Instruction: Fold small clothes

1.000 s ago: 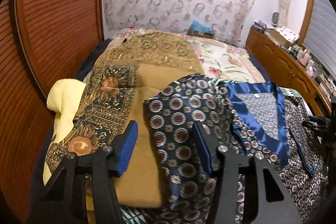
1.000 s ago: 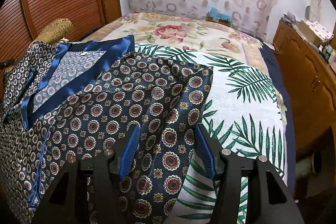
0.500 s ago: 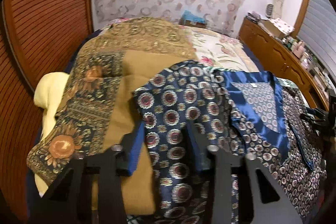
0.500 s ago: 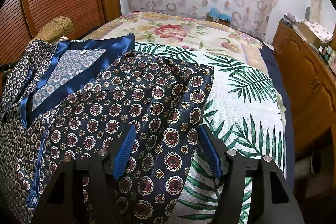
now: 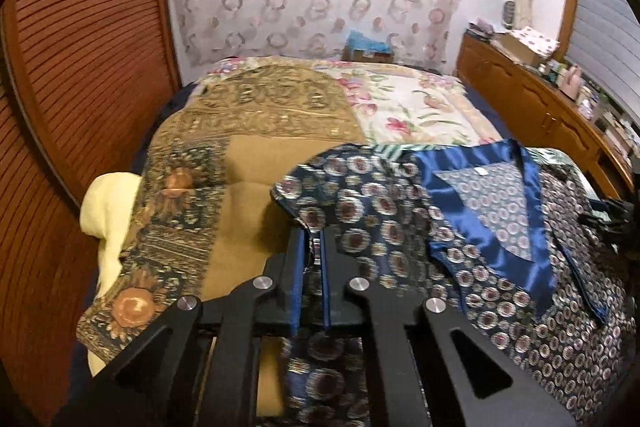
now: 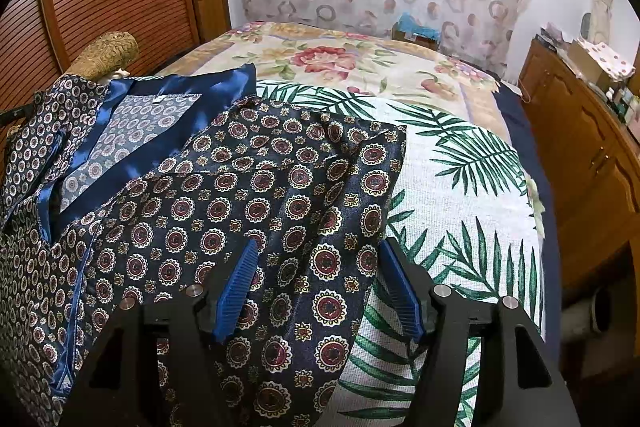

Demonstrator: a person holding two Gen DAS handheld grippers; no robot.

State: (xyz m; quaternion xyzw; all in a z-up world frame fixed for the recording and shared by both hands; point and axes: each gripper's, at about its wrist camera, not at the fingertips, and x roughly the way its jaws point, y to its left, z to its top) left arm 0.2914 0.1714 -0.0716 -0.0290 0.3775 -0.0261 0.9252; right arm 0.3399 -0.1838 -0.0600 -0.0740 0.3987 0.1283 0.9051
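Left tool (image 5: pixel 311 259) pinches the shirt's (image 6: pixel 256 195) sleeve edge on the bed (image 6: pixel 460 195) | right tool (image 6: pixel 316 287) gapes wide over the other sleeve, empty | risk: slick fabric slips free, or lifting one-sided skews the fold.

Both wrist views low, close, facing headboard; share shirt (image 5: pixel 460 227).

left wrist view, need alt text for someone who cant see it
The left gripper is shut on the sleeve edge of a navy patterned shirt with a blue satin collar, spread on a bed. A brown patterned blanket lies to its left.
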